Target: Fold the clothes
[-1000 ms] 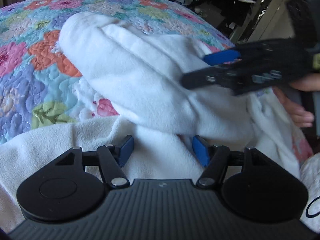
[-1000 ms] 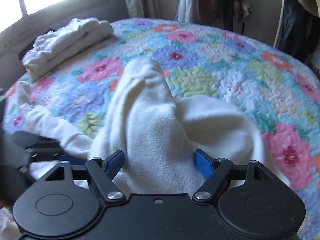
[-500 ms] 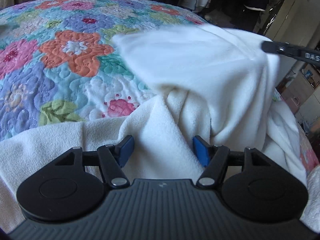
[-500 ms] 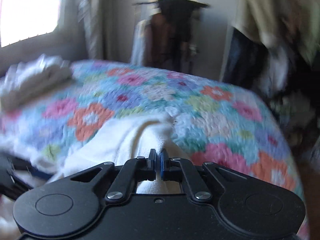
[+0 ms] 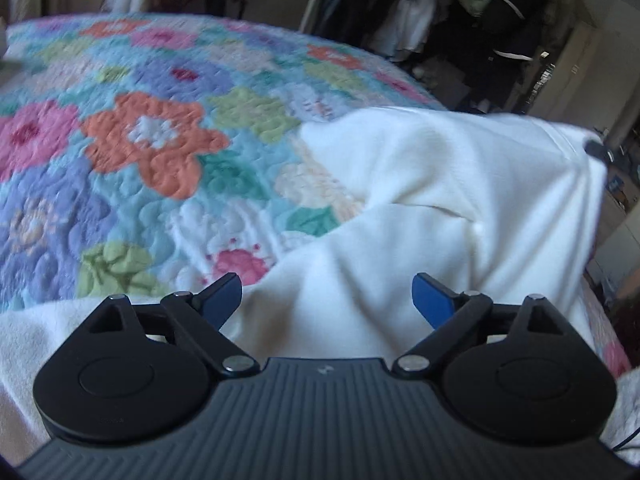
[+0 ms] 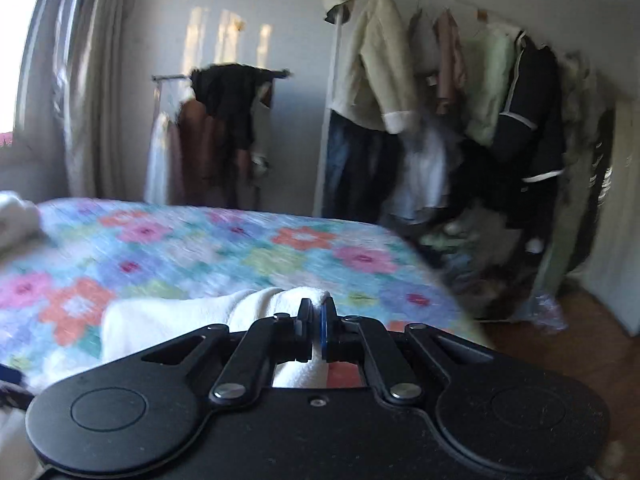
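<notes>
Pinching a fold of the white fleece garment point(image 6: 180, 316), the right gripper point(image 6: 316, 330) has its jaws clenched on it. Left gripper point(image 5: 327, 296) jaws, just opened wider, hang released over the cloth on the floral quilt point(image 5: 140, 152). Soft, light, floppy: probably best taken at hems or corners.

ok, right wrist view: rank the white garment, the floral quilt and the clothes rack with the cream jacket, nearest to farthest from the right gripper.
1. white garment: pinched in the right gripper, bunched just ahead and to the left.
2. floral quilt: spread on the bed beyond the garment, across the middle.
3. clothes rack: against the far wall, upper right, past the bed's edge.
</notes>
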`<state>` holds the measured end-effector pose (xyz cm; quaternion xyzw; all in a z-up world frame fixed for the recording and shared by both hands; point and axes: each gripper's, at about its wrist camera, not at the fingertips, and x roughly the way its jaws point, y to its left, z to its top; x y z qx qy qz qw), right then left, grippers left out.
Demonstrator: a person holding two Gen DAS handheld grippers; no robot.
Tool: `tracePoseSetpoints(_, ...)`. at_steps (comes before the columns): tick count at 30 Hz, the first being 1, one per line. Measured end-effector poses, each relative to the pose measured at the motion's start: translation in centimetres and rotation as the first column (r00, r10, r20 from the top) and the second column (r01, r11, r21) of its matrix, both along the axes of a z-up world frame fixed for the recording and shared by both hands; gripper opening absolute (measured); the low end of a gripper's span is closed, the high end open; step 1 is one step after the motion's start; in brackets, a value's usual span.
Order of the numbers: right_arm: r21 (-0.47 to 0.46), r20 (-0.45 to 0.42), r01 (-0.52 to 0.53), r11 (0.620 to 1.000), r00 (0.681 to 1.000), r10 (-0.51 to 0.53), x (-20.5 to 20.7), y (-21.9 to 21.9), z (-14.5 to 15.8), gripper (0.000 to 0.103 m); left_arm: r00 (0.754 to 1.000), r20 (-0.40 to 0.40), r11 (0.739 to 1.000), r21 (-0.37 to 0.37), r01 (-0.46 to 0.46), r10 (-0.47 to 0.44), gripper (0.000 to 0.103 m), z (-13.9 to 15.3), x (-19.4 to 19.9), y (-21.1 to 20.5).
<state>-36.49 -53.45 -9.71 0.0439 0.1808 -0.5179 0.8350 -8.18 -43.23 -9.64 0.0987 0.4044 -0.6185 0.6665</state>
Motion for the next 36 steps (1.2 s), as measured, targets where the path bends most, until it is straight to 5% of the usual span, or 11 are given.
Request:
tracePoseSetpoints(7, 0.359, 0.009, -0.016, 0.933, 1.000, 0.014, -0.4, -1.9, -5.4, 0.005, 0.999, -0.012, 0.998, 0.050, 0.037, -0.037, 0.089, -1.7, -0.8, -1.0)
tracePoseSetpoints(12, 0.405, 0.040, -0.024, 0.914, 0.999, 0.008, -0.2, -3.0, -5.8, 0.007, 0.992, 0.121, 0.999, 0.032, 0.030, -0.034, 0.096, -2.3, -2.8, -2.0)
tracePoseSetpoints(13, 0.404, 0.035, -0.024, 0.914, 0.999, 0.011, -0.2, -2.7, -6.0, 0.008, 0.991, 0.123, 0.999, 0.030, 0.040, -0.044, 0.090, -2.2, -3.0, -1.9)
tracePoseSetpoints(14, 0.403, 0.030, -0.021, 0.915, 1.000, 0.010, -0.1, -2.6, -6.1, 0.008, 0.993, 0.108, 0.999, 0.021, 0.047, -0.049, 0.063, -1.8, -3.1, -1.6)
tracePoseSetpoints(17, 0.397, 0.019, -0.006, 0.918, 1.000, -0.002, -0.3, -2.2, -6.2, 0.011, 0.997, 0.061, 0.998, -0.029, 0.052, -0.050, 0.020, -0.2, -3.4, -0.4)
tracePoseSetpoints(22, 0.275, 0.075, -0.005, 0.961, 0.997, -0.016, -1.4, 0.3, -2.9, 0.019, 0.992, -0.058, 0.991, -0.072, 0.111, -0.115, 0.018, 1.5, -5.0, 2.4)
tracePoseSetpoints(23, 0.222, 0.093, -0.030, 0.975, 0.996, 0.010, -1.2, 1.3, -1.4, 0.022, 0.988, -0.079, 0.989, -0.067, 0.130, -0.135, 0.018, 1.5, -5.5, 2.8)
tracePoseSetpoints(25, 0.152, 0.128, -0.122, 0.981, 0.986, 0.103, -0.2, 3.0, 1.5, 0.062, 0.982, -0.094, 0.986, -0.036, 0.161, -0.163, 0.018, 0.9, -6.7, 3.0)
tracePoseSetpoints(27, 0.215, 0.124, -0.292, 0.932, 0.955, 0.270, 2.4, 3.1, 3.1, 0.070, 0.983, -0.076, 0.986, -0.009, 0.168, -0.169, 0.018, 0.3, -7.5, 2.6)
tracePoseSetpoints(32, 0.388, -0.057, -0.425, 0.818, 0.874, 0.482, 12.3, 2.0, 1.8, 0.071, 0.982, -0.064, 0.984, -0.013, 0.178, -0.179, 0.018, 0.9, -6.9, 2.5)
tracePoseSetpoints(36, 0.396, -0.289, -0.310, 0.864, 0.851, 0.438, 19.5, 0.3, -1.5, 0.071, 0.986, -0.102, 0.991, -0.040, 0.130, -0.133, 0.018, 2.4, -4.5, 3.8)
